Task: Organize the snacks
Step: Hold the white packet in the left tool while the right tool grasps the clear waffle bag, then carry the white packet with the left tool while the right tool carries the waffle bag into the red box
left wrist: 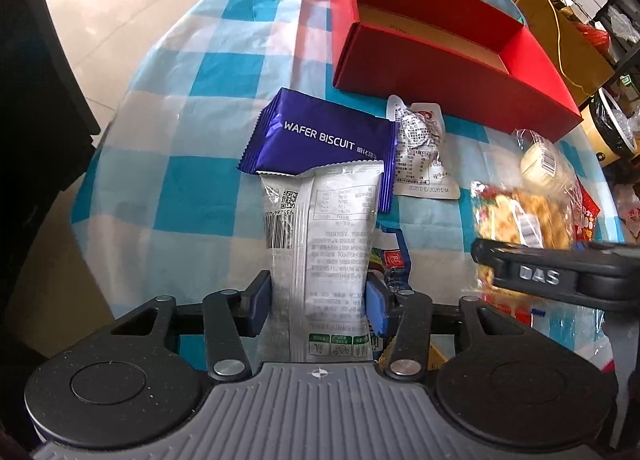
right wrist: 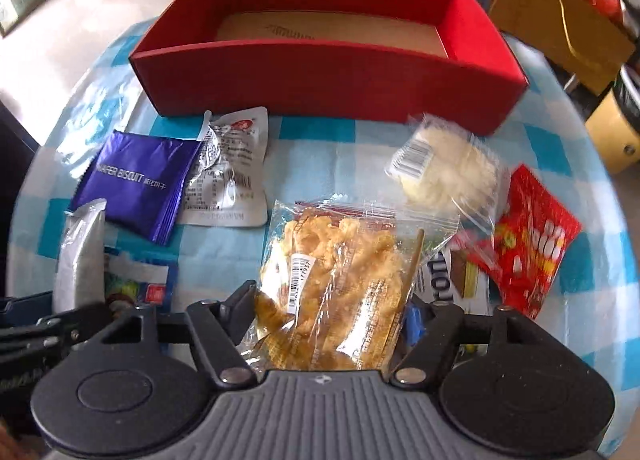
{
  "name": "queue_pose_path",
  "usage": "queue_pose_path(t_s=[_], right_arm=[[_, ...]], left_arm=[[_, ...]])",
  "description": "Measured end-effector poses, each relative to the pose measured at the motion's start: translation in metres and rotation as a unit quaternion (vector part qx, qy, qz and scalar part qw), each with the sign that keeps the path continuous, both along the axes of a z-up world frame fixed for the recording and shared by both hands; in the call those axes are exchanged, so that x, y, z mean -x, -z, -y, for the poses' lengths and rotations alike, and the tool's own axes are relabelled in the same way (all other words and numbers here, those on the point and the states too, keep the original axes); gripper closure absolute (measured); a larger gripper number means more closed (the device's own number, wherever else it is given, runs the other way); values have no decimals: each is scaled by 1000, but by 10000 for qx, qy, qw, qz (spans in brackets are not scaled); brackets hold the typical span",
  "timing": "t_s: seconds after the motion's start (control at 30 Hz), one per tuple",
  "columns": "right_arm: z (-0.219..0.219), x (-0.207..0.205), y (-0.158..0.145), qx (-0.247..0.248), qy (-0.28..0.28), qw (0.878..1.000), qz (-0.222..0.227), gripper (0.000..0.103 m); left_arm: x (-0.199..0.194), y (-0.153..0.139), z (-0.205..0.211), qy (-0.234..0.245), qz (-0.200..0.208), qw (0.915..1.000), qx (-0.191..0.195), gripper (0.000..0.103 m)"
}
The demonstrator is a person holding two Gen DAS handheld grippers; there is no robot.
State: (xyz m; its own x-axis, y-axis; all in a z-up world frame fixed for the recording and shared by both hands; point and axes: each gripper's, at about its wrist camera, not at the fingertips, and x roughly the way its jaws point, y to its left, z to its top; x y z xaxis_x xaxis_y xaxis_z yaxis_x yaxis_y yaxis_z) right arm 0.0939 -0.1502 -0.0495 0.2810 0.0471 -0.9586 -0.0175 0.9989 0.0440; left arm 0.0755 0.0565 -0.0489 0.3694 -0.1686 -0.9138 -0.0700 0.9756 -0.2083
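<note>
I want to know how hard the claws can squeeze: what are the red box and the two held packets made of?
Red box: seemingly matte cardboard, with a brown board floor. White snack packet in left claw: glossy creased plastic film. Fried snack bag in right claw: clear, shiny, crinkled plastic.

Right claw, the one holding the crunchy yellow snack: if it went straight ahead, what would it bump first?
Probably the red box. The right claw, shut on the crunchy snack bag, points at the box's near wall. The pale wrapped snack sits slightly right of that line, though depth is unclear.
</note>
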Motion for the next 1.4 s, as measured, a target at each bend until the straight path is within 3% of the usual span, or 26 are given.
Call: queue_pose_path(t_s=[0.17,0.3,0.57,1.2,1.4], right_arm=[[22,13,-19,-276,115,9992,261,44],[30,19,-23,-676,276,9967,349,59],[43,14,-14,-962,375,9941,340,60],[73,25,-36,-1410,813,9846,631,77],[64,28,-29,-1470,602,9861,495,75]], left_arm=[[1,-10,3,-16,128,9999,85,47],[0,-21,14,138,331,9993,-44,49],[-5,-19,28,174,263,9991,-271,51],[-8,-36,46,425,454,9981,-14,51],[-10,-32,49,467,412,9981,3,51]])
